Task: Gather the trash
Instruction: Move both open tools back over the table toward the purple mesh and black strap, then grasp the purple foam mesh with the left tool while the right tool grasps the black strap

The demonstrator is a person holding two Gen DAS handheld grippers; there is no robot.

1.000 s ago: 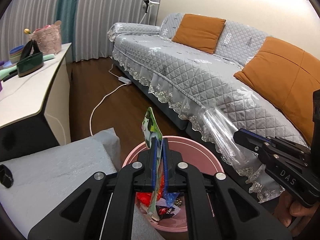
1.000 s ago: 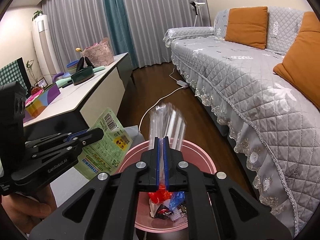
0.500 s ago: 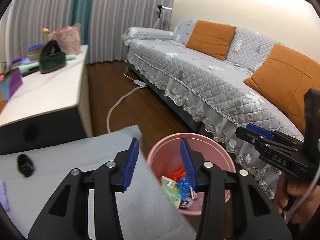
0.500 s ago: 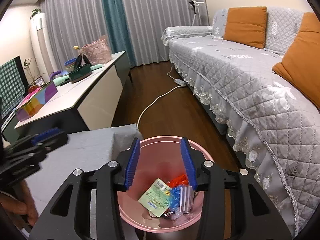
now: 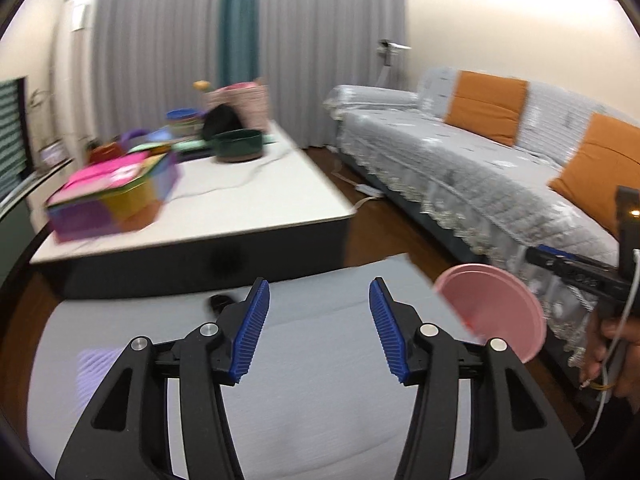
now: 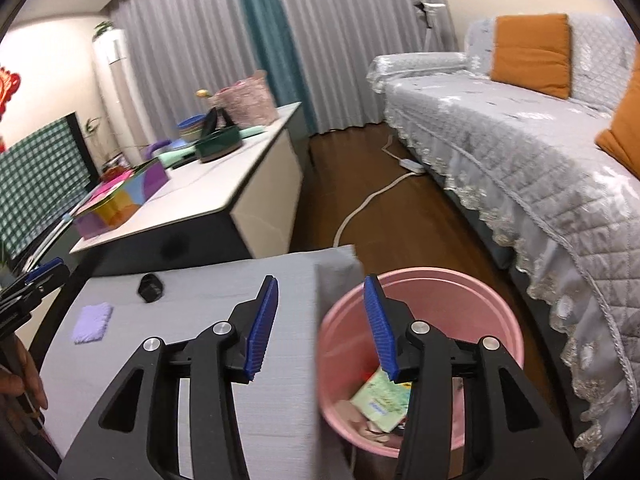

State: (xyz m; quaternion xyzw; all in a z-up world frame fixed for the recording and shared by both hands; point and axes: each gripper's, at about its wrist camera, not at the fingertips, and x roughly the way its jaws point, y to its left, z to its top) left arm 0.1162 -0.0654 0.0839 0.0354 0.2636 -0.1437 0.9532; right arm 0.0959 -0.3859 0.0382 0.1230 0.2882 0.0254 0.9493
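The left gripper point(image 5: 319, 300) tilted downward over the grey cloth point(image 5: 320, 400), its jaws opening and empty. The right gripper point(image 6: 321, 300) straddled the rim of the pink bin point(image 6: 492, 300), jaws likewise opening, empty. A green packet point(image 6: 382, 398) lay inside with other wrappers. A second earlier each gripper had pinched trash above the bin.

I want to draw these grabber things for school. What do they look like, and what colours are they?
Each hand-held gripper, the left and the right, has two black plastic fingers with cut-out holes and round silver bolts. The fingertips carry ridged blue pads. In the left view, a pale cable trails from the right one.
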